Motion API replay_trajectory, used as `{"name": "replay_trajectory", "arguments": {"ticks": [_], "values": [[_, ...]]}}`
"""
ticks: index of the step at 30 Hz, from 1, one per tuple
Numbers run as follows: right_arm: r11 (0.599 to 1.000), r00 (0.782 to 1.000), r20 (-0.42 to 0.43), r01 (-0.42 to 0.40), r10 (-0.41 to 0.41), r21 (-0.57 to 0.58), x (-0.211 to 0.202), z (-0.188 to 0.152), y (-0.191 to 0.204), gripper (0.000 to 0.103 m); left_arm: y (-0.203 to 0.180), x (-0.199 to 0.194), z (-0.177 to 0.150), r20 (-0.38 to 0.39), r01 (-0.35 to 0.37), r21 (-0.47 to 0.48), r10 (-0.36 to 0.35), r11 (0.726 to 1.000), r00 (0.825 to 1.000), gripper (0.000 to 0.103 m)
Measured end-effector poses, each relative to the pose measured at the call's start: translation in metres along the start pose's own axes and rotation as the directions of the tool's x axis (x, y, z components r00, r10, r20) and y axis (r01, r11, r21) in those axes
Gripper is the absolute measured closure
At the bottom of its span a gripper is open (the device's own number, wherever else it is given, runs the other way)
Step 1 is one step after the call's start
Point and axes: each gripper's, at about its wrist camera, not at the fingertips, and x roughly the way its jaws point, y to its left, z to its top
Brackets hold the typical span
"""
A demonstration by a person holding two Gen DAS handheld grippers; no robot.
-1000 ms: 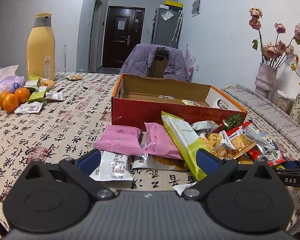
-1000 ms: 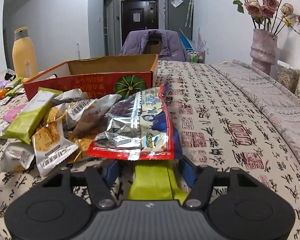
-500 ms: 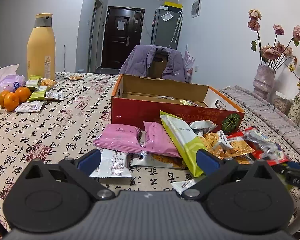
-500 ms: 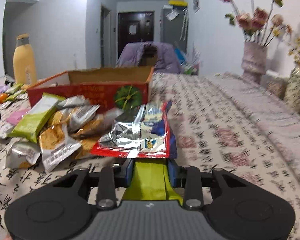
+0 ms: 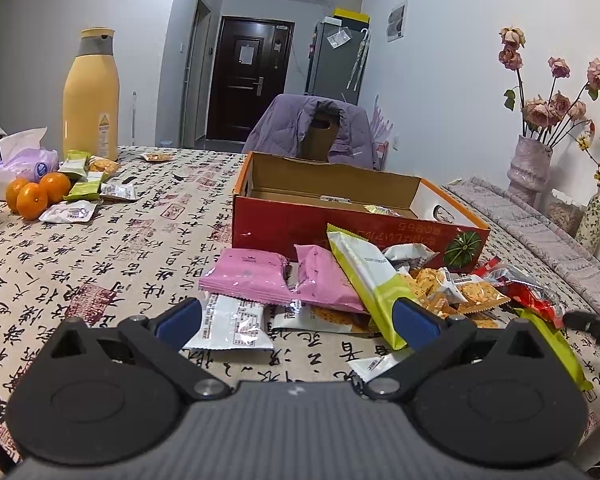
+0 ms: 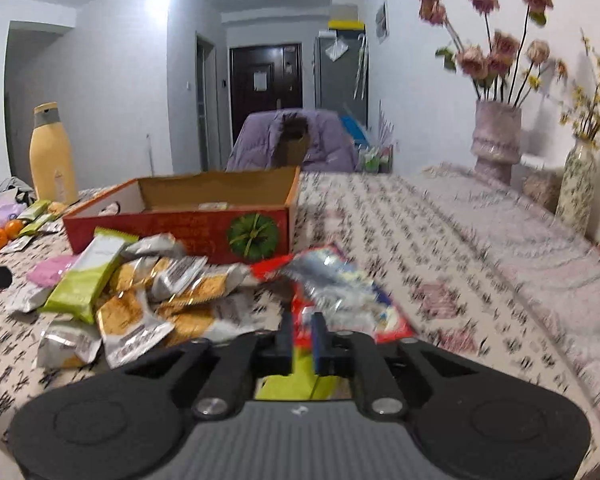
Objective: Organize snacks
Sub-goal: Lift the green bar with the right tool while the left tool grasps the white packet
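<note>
A red cardboard box (image 5: 340,228) (image 6: 172,232) stands open on the patterned tablecloth. In front of it lies a heap of snack packets (image 5: 440,284) (image 6: 160,288). It includes two pink packets (image 5: 248,276), a long green-and-white one (image 5: 372,280) and a white one (image 5: 232,328). My left gripper (image 5: 296,316) hovers open just above the white packet. My right gripper (image 6: 302,338) is closing its jaws, and they pinch a lime-green packet (image 6: 296,386) (image 5: 556,344). A red foil packet (image 6: 340,292) rests on the lime-green one's far end.
A tall yellow bottle (image 5: 90,96), oranges (image 5: 36,196), a tissue pack (image 5: 24,156) and a few packets sit at the far left. Two flower vases (image 6: 496,140) stand at the right. A chair draped with a purple jacket (image 5: 312,132) is behind the box.
The right gripper's jaws have come together on the lime-green packet and lifted it a little, tilting the red foil packet. The left gripper has stayed open and still.
</note>
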Motion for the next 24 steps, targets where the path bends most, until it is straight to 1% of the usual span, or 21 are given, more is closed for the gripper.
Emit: {"name": "replay_trajectory", "arguments": {"ticks": [1, 2, 3, 7, 9, 10, 11, 14, 18, 24], "values": [[1.000, 1.000, -0.012, 0.006, -0.006, 0.011, 0.001, -0.003, 0.001, 0.064, 0.001, 0.000, 0.000, 0.000, -0.002, -0.003, 0.002, 1.000, 1.000, 0.000], [1.000, 1.000, -0.028, 0.011, -0.011, 0.025, 0.003, -0.004, 0.001, 0.052, 0.002, 0.000, 0.000, -0.002, -0.002, -0.005, 0.002, 1.000, 1.000, 0.000], [0.999, 0.999, -0.046, 0.014, -0.013, 0.038, 0.007, -0.006, 0.000, 0.049, 0.002, 0.000, -0.001, -0.003, -0.002, -0.007, 0.002, 1.000, 1.000, 0.000], [0.997, 0.992, -0.126, 0.034, -0.026, 0.064, 0.028, -0.008, 0.002, 0.051, 0.001, 0.002, -0.003, -0.015, 0.004, -0.006, -0.004, 1.000, 1.000, 0.000], [0.997, 0.989, -0.139, 0.058, -0.050, 0.053, 0.037, -0.008, 0.006, 0.051, 0.000, 0.003, -0.004, -0.020, 0.007, -0.005, -0.007, 1.000, 1.000, 0.000], [0.997, 0.988, -0.140, 0.074, -0.068, 0.032, 0.040, -0.008, 0.010, 0.056, 0.000, 0.004, -0.005, -0.023, 0.008, -0.004, -0.008, 1.000, 1.000, 0.000], [0.996, 0.987, -0.137, 0.084, -0.082, 0.008, 0.041, -0.008, 0.014, 0.065, 0.000, 0.004, -0.005, -0.026, 0.009, -0.002, -0.009, 1.000, 1.000, 0.000], [0.996, 0.989, -0.125, 0.075, -0.080, -0.042, 0.037, -0.010, 0.023, 0.070, 0.000, 0.005, -0.007, -0.033, 0.014, 0.001, -0.014, 1.000, 0.999, 0.000], [1.000, 0.996, -0.092, 0.016, -0.019, -0.023, 0.026, -0.015, 0.028, 0.071, 0.002, 0.008, -0.008, -0.041, 0.013, -0.006, -0.014, 1.000, 0.999, 0.000], [0.999, 0.999, -0.001, -0.051, 0.051, -0.014, 0.004, -0.006, 0.038, 0.071, 0.006, 0.011, -0.010, -0.049, 0.000, -0.013, -0.001, 1.000, 0.999, 0.000]]}}
